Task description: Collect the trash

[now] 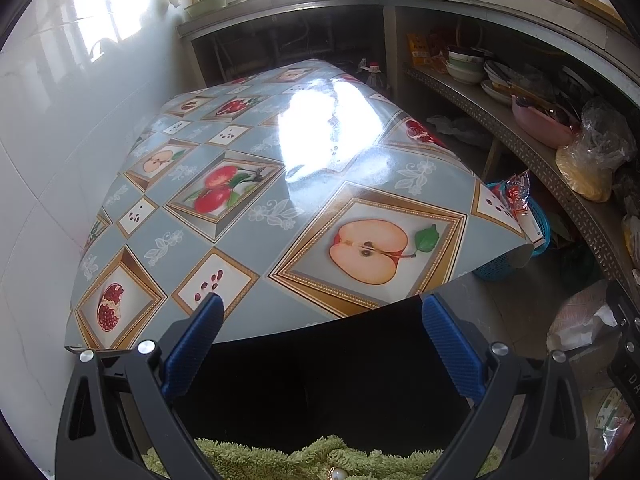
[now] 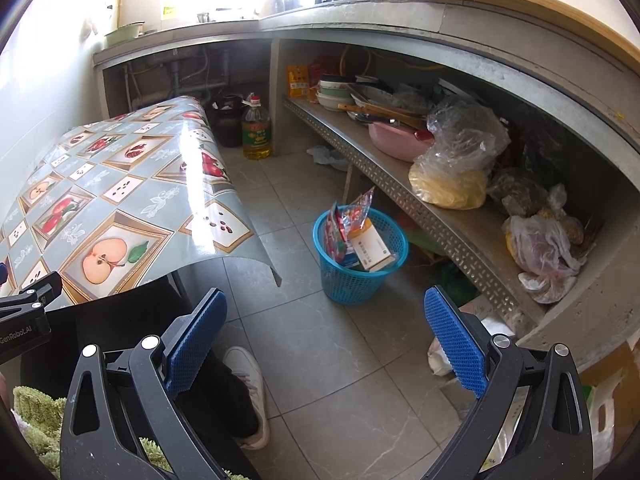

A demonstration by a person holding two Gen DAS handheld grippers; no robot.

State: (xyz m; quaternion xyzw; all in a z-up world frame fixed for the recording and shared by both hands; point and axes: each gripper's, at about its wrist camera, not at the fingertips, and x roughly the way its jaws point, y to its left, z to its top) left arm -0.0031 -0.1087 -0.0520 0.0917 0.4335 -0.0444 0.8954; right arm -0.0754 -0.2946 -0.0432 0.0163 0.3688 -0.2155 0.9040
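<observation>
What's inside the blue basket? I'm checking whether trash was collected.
The blue basket holds colourful snack wrappers and a white-orange carton; anything beneath them is hidden.

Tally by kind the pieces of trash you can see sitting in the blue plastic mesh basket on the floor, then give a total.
In the blue plastic mesh basket, as far as the right wrist view shows:
Colourful crinkly snack wrappers: 2
White and orange cardboard box: 1
Total: 3
Anything buried lower in the basket is hidden.
</observation>
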